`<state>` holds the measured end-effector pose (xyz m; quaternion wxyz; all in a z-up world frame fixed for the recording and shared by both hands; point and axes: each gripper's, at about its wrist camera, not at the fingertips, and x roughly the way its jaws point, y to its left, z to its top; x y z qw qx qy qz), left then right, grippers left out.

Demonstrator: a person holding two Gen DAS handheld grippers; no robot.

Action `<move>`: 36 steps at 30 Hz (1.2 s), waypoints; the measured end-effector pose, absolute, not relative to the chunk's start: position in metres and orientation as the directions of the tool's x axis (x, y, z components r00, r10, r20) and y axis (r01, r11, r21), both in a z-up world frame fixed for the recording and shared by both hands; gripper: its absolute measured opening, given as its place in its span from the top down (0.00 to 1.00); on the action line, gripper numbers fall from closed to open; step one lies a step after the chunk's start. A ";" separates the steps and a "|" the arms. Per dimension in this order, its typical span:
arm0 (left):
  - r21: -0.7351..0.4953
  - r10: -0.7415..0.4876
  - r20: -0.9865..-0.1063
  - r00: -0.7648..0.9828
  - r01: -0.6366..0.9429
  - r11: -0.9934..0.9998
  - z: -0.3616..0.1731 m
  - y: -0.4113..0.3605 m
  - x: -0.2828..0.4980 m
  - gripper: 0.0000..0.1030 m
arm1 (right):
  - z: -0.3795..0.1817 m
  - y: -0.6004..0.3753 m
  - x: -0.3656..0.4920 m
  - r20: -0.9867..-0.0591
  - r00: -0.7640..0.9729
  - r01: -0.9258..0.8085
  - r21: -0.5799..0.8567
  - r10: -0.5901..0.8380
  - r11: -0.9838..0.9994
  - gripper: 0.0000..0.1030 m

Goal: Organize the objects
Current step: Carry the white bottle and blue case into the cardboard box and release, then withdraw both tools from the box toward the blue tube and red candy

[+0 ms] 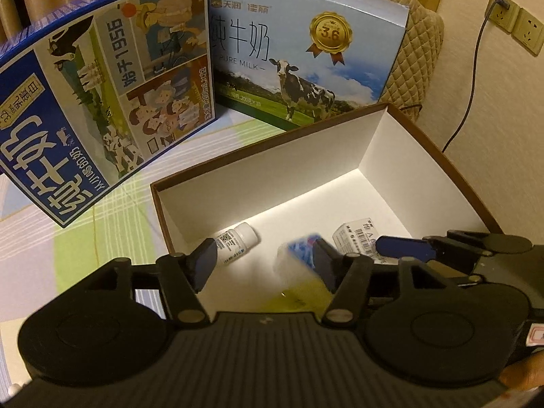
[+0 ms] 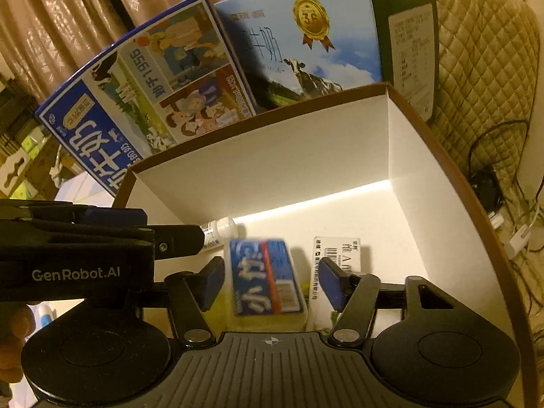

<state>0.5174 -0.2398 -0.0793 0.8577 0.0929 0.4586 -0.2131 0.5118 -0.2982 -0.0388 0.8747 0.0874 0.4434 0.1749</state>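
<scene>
Over the box (image 2: pixel 425 156), the right tool (image 2: pixel 272 282) hangs open around a blurred blue packet (image 2: pixel 265 278), seemingly mid-drop beside a bottle (image 1: pixel 238 243) and carton (image 2: pixel 336 255); left tool (image 1: pixel 261 265) also open; next, fetch another item.

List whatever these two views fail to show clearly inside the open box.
- Blue tissue pack: blurred in both views; its print is unreadable.
- Small white bottle: in the right wrist view mostly hidden behind the left hand-held gripper; label too small to read.
- White carton: partly covered by a finger of the right hand-held gripper.
- Box near wall: cut off by both gripper bodies.
</scene>
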 end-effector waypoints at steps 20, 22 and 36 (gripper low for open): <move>-0.147 -0.357 -0.796 0.490 0.415 0.898 -0.042 -0.220 0.446 0.27 | 0.003 -0.336 0.425 -0.738 0.579 -0.185 0.296 0.347 0.937 0.37; -0.159 -0.361 -0.795 0.488 0.407 0.900 -0.039 -0.217 0.435 0.26 | 0.006 -0.340 0.415 -0.734 0.583 -0.178 0.303 0.348 0.936 0.37; -0.157 -0.337 -0.807 0.484 0.375 0.914 -0.024 -0.190 0.362 0.20 | 0.028 -0.349 0.350 -0.722 0.589 -0.183 0.318 0.363 0.930 0.37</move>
